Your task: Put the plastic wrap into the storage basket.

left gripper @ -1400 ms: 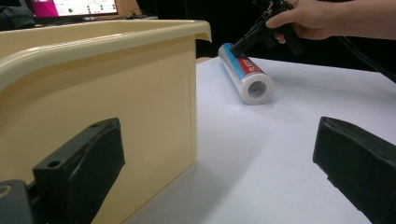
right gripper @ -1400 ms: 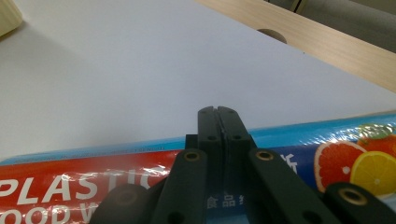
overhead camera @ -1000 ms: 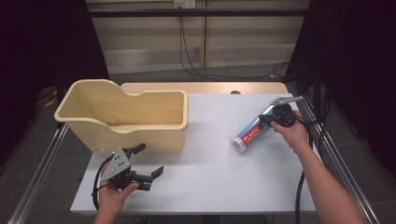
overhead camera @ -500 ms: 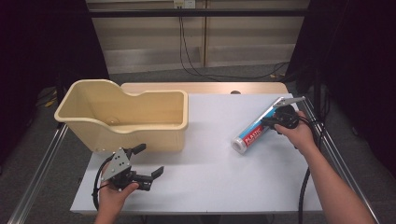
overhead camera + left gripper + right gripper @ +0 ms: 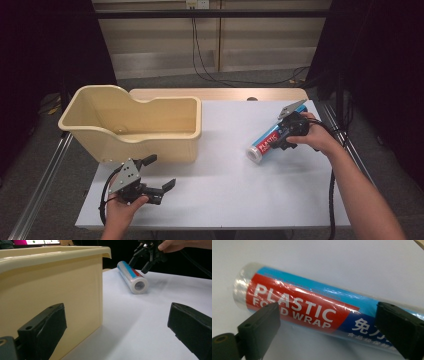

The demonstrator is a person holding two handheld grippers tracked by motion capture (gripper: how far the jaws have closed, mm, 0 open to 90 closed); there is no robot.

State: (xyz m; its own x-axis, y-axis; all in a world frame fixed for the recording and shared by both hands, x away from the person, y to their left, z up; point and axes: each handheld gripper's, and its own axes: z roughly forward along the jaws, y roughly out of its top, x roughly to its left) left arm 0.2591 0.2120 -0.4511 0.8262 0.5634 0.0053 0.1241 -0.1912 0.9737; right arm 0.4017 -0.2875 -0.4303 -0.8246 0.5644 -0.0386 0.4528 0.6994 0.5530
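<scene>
The right gripper (image 5: 284, 134) held its jaws spread astride the roll of plastic food wrap (image 5: 317, 312), not yet pinching it. The roll lay on the white table (image 5: 240, 190), well apart from the beige tub (image 5: 150, 125). The left gripper (image 5: 150, 187) idled near the tub, jaws wide and empty, so any lifting seemingly remained ahead.

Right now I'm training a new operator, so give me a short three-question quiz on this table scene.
1. True or false: the roll of plastic food wrap lies inside the beige tub.
2. Which gripper hovers over the roll? A) left gripper B) right gripper
3. Fill in: the roll lies on the white ____.

Key:
1. False; it lies on the table, apart from the tub.
2. B; its open jaws straddle the roll, while the left gripper waits open near the tub.
3. Table.
</scene>
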